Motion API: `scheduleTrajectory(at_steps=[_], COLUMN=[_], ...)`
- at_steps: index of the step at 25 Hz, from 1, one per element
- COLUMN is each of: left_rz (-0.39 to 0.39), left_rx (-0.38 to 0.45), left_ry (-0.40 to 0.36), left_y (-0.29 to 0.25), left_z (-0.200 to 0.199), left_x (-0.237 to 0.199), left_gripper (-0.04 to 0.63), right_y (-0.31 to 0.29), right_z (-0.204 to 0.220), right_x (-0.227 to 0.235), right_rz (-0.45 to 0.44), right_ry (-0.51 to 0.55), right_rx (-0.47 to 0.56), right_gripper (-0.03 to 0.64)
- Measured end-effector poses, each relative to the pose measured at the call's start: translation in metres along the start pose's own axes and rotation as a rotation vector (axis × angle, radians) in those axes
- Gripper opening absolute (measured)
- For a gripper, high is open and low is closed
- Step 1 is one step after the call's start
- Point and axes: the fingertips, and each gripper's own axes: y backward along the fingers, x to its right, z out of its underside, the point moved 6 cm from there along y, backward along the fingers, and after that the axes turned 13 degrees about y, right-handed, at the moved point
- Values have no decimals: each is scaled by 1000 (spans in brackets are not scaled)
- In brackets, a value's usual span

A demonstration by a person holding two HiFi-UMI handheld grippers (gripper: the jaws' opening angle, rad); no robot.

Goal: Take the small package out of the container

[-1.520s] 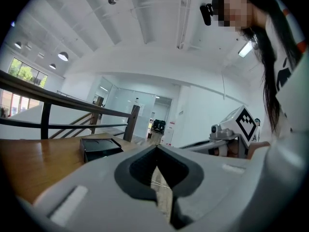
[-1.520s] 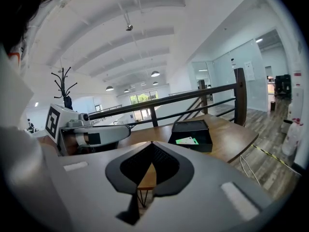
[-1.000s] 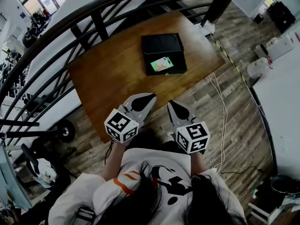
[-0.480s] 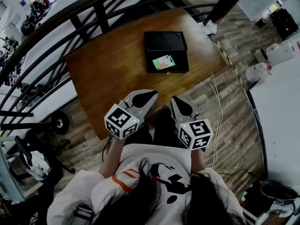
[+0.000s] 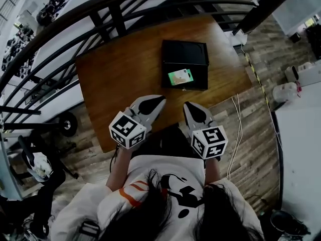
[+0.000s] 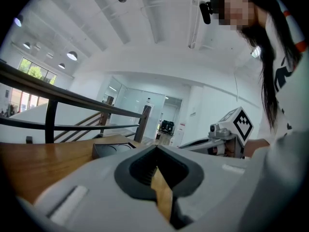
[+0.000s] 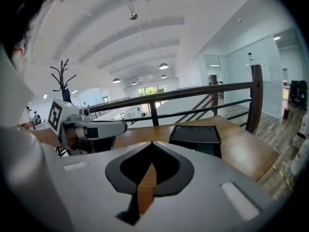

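A black container (image 5: 184,64) lies open on the wooden table (image 5: 120,79), its lid folded back on the far side. A small green package (image 5: 180,77) rests in its near half. My left gripper (image 5: 161,99) and right gripper (image 5: 186,105) hover side by side at the table's near edge, short of the container, both shut and holding nothing. In the left gripper view the container (image 6: 115,149) sits beyond the shut jaws, with the right gripper (image 6: 231,129) off to the side. The right gripper view shows the container (image 7: 195,136) ahead and to the right; the package is hidden there.
A black metal railing (image 5: 115,19) curves along the table's far and left sides. White cables (image 5: 234,129) trail over the wood floor to the right, beside a white table (image 5: 301,139). A wheeled stand (image 5: 67,124) sits at the left.
The head view has drifted, so table and container sit a little further right in it. Both grippers stay shut at the table's near edge, hardly moved.
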Motion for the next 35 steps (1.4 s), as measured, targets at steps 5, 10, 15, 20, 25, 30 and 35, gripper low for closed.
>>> scheduleTrajectory(at_steps=[5,10,15,20,25,30,35], left_rz=[-38,-64,-102,-136,-153,-176,-198], left_rx=[-10,-10,-15,-13,-6,1,9], left_ry=[9,17,26,28,23,21,19], left_y=[-29,-49,-47,-74,-81,-85,-83], left_z=[-3,-10,-14,-11,-12,-14,-15], left_x=[-7,-14,-22,-27,-24,-27,-28], left_gripper=[1,2,0,0,2,2,2], right_y=[-15,-30,-45,-63,-76,-101,-131], right_z=[1,2,1,16,28,37,50], right_x=[35,68,83,119,136,146,148], right_rz=[-32,-51,-63,-104,-140,-256,-404], right_ry=[9,-2,1,29,108,211,362], right_rx=[-16,-29,-49,-69,-109,-166,-235], right_gripper=[23,23,29,58,95,165,243])
